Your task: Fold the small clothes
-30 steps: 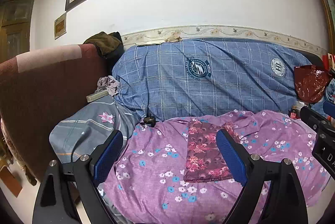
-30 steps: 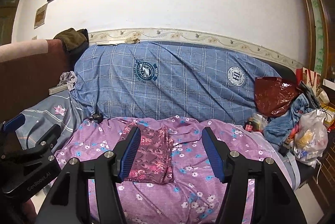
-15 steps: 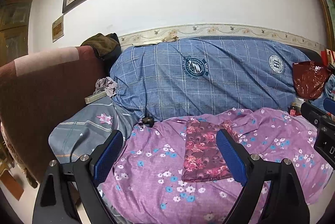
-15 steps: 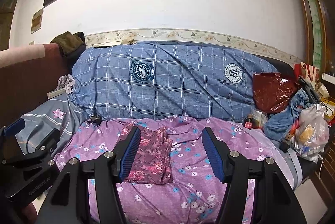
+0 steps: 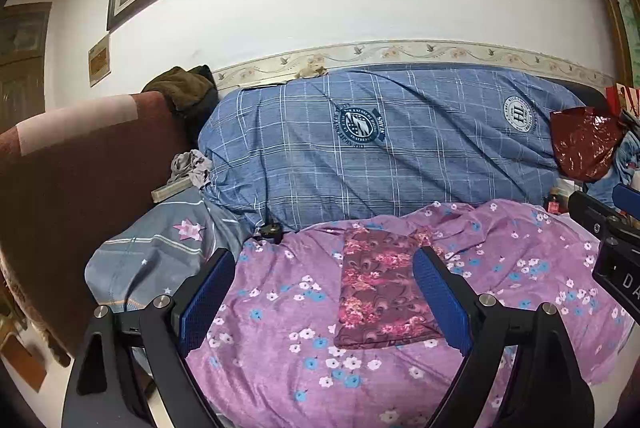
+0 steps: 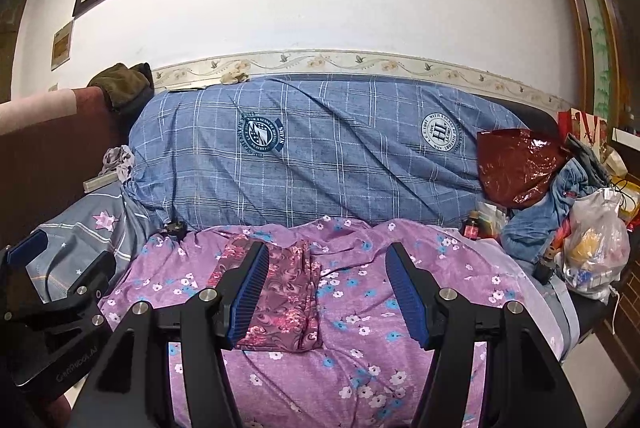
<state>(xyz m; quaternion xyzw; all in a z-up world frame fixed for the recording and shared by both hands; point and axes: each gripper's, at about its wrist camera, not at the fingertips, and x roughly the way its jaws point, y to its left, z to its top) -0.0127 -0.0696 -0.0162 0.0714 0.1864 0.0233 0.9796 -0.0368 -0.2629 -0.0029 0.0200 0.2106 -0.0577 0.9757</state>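
Observation:
A folded maroon floral garment [image 5: 380, 292] lies flat on the purple flowered sheet [image 5: 280, 328] of the sofa seat; it also shows in the right wrist view [image 6: 284, 296]. My left gripper [image 5: 320, 296] is open and empty, held back above the sheet's front, the garment between its fingers in view. My right gripper [image 6: 326, 292] is open and empty, just right of the garment; its left finger [image 6: 248, 292] overlaps the garment's left part. Each gripper sees the other's body at the frame edge.
A blue plaid cover [image 5: 380, 148] drapes the sofa back. A grey star pillow [image 5: 160, 248] lies at left by the brown armrest [image 5: 80, 168]. A red foil bag [image 6: 516, 164], blue jeans [image 6: 556, 212] and a plastic bag [image 6: 596, 244] crowd the right end.
Both grippers have pulled back slightly and tilted up a little; the garment sits a bit lower and smaller in view. The garment itself has not moved. Both stay open.

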